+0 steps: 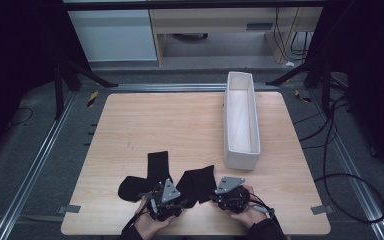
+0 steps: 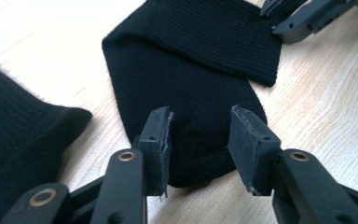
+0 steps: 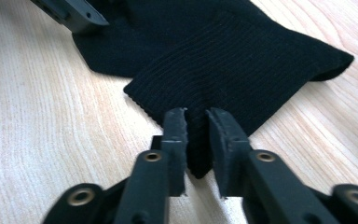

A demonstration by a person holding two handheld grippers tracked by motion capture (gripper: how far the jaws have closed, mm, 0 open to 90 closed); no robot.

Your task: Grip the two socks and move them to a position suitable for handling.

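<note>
Two black socks lie near the table's front edge. One sock (image 1: 150,175) is bent in an L to the left. The other sock (image 1: 197,182) lies folded over between my two grippers. My left gripper (image 2: 199,135) stands open, its jaws on either side of that sock's (image 2: 191,70) toe end, with a gap showing at the pads. My right gripper (image 3: 196,135) is shut on a corner of the ribbed cuff (image 3: 242,60), the fabric pinched upright between its pads. In the high view the left gripper (image 1: 182,197) and right gripper (image 1: 212,192) face each other across the sock.
A long white box (image 1: 240,120) stands open on the right half of the wooden table (image 1: 155,125), reaching to its far edge. The L-shaped sock (image 2: 18,135) lies close on the left in the left gripper view. Cables and metal rails run on the floor around the table.
</note>
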